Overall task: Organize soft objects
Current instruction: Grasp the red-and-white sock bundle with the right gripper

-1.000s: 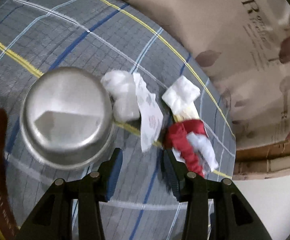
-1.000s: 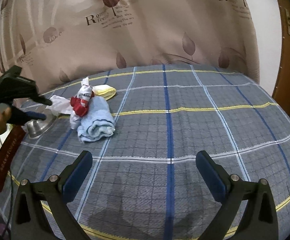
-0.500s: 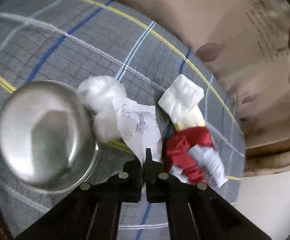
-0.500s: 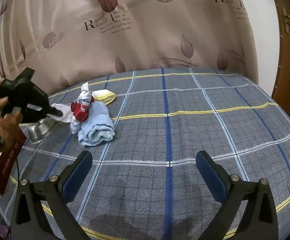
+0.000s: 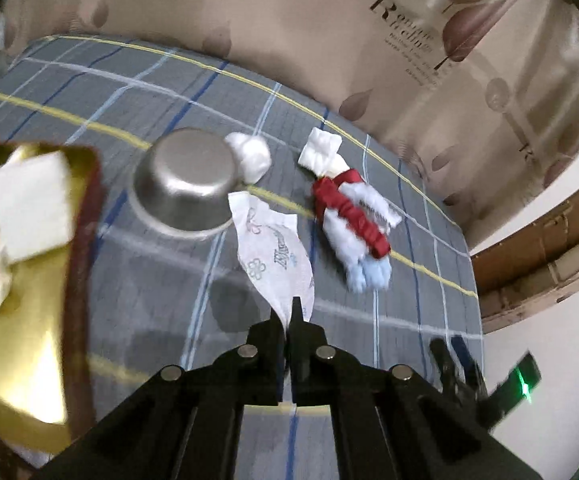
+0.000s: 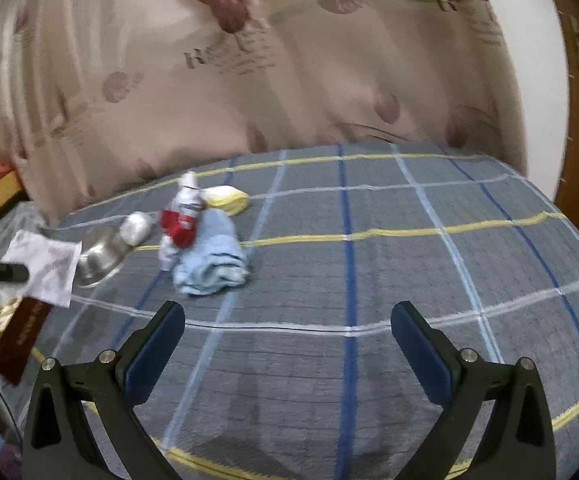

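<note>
One printed white tissue packet [image 5: 275, 256] hangs pinched in left claw [image 5: 293, 312], lifted clear of bed [image 5: 169, 272], beside steel bowl [image 5: 187, 184]. Right claw [image 6: 289, 344] wide, empty. Step: carrying. Next, likely: swing over gold box [image 5: 29, 344], release.

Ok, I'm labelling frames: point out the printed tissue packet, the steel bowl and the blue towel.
printed tissue packet [image 5: 275, 252], left wrist view, its printed middle.
steel bowl [image 5: 187, 178], left wrist view, its upturned base.
blue towel [image 6: 213, 264], right wrist view, its rolled front.
</note>
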Motion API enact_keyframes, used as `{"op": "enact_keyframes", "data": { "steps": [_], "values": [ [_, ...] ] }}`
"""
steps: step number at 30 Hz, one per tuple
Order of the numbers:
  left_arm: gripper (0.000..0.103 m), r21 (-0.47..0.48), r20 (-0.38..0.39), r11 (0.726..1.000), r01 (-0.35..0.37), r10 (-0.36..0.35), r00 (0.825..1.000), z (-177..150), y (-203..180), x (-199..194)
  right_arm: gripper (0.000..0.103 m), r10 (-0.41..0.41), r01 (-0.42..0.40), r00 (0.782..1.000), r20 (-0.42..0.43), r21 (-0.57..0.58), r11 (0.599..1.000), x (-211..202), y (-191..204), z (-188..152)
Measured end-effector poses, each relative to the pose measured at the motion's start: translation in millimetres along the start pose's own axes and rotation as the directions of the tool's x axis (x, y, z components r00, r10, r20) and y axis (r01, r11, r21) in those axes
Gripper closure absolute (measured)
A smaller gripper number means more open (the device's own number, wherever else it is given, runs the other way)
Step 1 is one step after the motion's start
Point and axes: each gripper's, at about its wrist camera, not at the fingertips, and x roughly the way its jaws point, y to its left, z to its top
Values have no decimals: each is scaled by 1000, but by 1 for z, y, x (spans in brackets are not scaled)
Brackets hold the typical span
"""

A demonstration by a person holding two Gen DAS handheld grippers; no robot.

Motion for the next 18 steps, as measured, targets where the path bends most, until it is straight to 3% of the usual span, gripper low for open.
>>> {"op": "enact_keyframes", "data": {
  "steps": [6, 10, 18],
  "values": [
    [102, 8, 23, 1000, 17, -17, 1000, -41, 17, -41, 0, 203, -204, 978, -53, -13, 979, 20, 22, 27],
    [102, -12, 25, 999, 41, -41, 999, -55, 30, -58, 2, 227, -232, 968, -103, -34, 972, 53, 37, 49],
    [102, -19, 47, 997, 69, -68, 997, -71, 40, -91, 9, 194, -209, 968, -160, -85, 974, 97, 64, 65]
  ]
}}
